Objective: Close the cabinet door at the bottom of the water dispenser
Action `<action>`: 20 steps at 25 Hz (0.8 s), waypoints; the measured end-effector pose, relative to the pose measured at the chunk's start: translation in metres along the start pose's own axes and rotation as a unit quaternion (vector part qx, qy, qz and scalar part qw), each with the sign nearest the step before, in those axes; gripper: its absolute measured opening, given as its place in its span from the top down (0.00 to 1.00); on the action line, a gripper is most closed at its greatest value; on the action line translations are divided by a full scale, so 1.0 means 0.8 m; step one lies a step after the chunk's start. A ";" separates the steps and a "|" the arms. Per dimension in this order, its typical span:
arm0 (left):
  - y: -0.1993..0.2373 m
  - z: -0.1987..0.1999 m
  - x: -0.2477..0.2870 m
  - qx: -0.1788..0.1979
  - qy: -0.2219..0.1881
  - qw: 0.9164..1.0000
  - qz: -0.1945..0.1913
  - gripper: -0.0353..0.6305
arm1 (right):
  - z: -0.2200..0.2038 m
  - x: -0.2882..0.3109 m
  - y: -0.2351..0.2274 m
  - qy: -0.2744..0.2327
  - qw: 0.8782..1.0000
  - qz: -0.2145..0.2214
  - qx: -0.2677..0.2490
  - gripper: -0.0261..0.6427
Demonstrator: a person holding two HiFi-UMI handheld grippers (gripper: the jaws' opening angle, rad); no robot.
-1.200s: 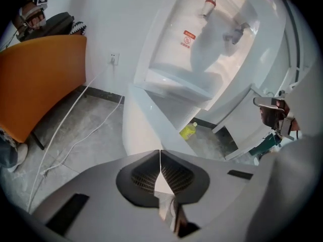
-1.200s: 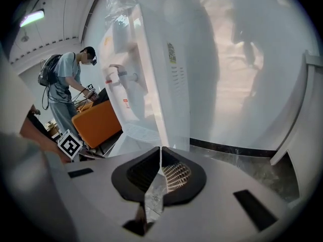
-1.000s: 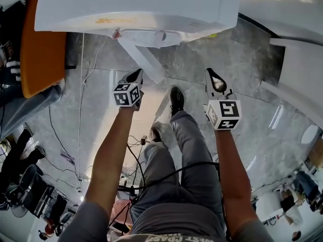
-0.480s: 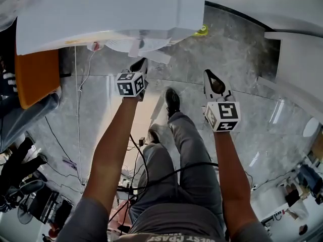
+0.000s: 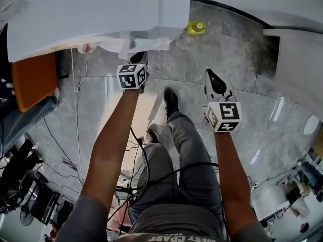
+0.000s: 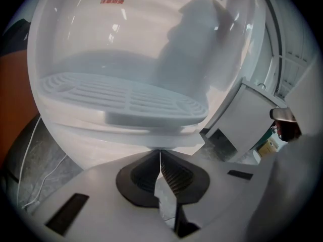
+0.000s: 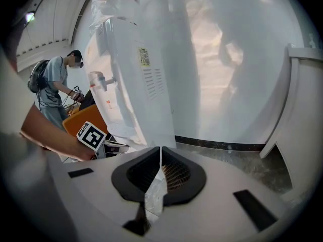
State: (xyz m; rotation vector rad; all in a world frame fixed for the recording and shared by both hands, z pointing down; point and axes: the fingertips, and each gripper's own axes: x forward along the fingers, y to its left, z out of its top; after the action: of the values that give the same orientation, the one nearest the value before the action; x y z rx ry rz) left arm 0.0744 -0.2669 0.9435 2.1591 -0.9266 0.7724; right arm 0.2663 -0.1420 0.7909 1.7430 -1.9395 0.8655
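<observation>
since the job is a push and not a grab, i hold both tongs clenched with nothing between them. the left tongs (image 5: 137,60) point at the front of the water dispenser (image 5: 101,9), close under its drip tray (image 6: 126,97). the cabinet door (image 6: 251,116) stands ajar just right of their tips, low on the dispenser, not yet touched as far as i can tell. the right tongs (image 5: 216,82) hang idle over the floor (image 5: 242,54), well apart from the door, i judge to leave its swing free. count: two tongs, one dispenser, one door, one tray.
</observation>
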 end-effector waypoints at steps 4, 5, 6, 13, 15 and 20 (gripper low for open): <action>-0.001 0.007 0.007 0.006 -0.005 1.000 0.005 0.92 | -0.004 -0.003 -0.004 0.002 1.000 -0.002 0.000 0.91; 0.000 0.009 0.008 0.007 -0.007 1.000 0.007 0.92 | -0.005 -0.003 -0.004 0.002 1.000 -0.003 0.000 0.91; 0.000 0.012 0.010 0.007 -0.010 1.000 0.008 0.92 | -0.005 -0.003 -0.005 0.002 1.000 -0.003 0.000 0.91; -0.002 0.014 0.016 0.000 -0.006 1.000 0.003 0.92 | -0.002 -0.005 -0.007 -0.001 1.000 -0.004 -0.002 0.91; -0.005 0.004 0.011 -0.004 0.006 1.000 -0.001 0.92 | 0.001 -0.007 -0.007 -0.003 1.000 -0.004 -0.001 0.91; -0.018 -0.025 -0.037 0.007 0.030 1.000 -0.002 0.92 | 0.020 -0.018 0.009 -0.010 1.000 0.003 0.000 0.91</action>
State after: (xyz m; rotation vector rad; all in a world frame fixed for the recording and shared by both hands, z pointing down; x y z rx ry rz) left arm 0.0631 -0.2325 0.9297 2.1369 -0.8891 0.8406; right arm 0.2631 -0.1419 0.7682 1.7528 -1.9594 0.8533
